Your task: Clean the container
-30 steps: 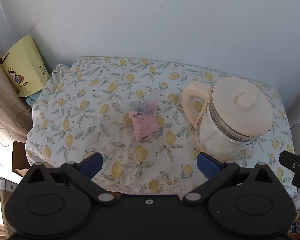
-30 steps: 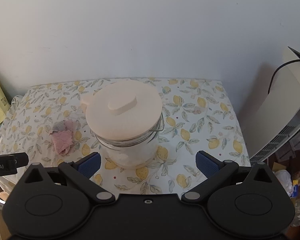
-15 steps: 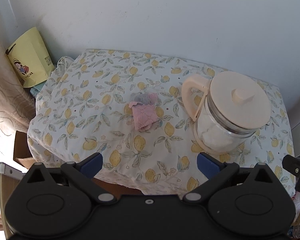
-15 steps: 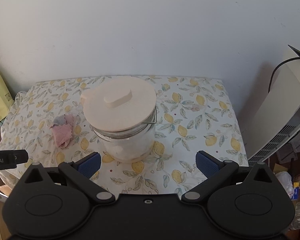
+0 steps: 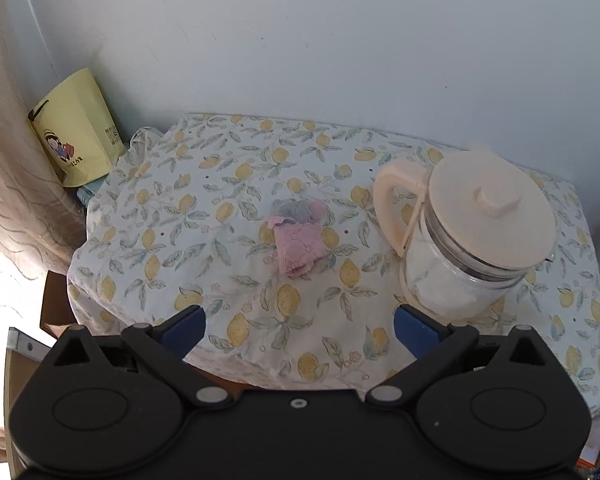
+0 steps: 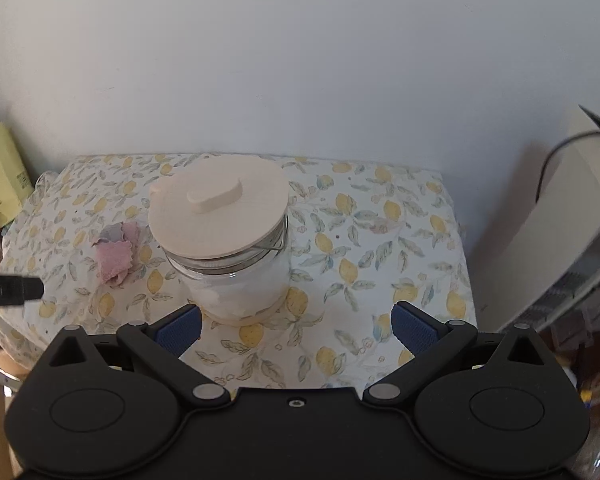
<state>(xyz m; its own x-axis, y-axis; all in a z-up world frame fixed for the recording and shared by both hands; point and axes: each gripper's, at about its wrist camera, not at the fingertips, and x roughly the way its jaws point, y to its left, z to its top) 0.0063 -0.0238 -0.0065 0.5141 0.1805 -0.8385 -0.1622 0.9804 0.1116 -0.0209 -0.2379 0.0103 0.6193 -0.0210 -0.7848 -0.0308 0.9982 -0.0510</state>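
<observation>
A glass jug (image 5: 456, 280) with a cream lid (image 5: 488, 208) and cream handle (image 5: 388, 204) stands on the right of a lemon-print tablecloth (image 5: 204, 216). It also shows in the right wrist view (image 6: 236, 280), with its lid (image 6: 220, 208) on. A folded pink and grey cloth (image 5: 298, 236) lies left of the jug, also visible in the right wrist view (image 6: 114, 250). My left gripper (image 5: 298, 330) is open and empty above the table's near edge. My right gripper (image 6: 294, 328) is open and empty, just in front of the jug.
A yellow paper bag (image 5: 76, 140) stands by the wall at the far left, beside a curtain (image 5: 8, 216). A white appliance with a black cable (image 6: 572, 216) stands right of the table. The left gripper's body (image 6: 8, 290) shows at the left edge of the right wrist view.
Both grippers have pulled back and risen from the table, so jug and cloth look smaller and farther away. Both stay open. Jug and cloth have not moved.
</observation>
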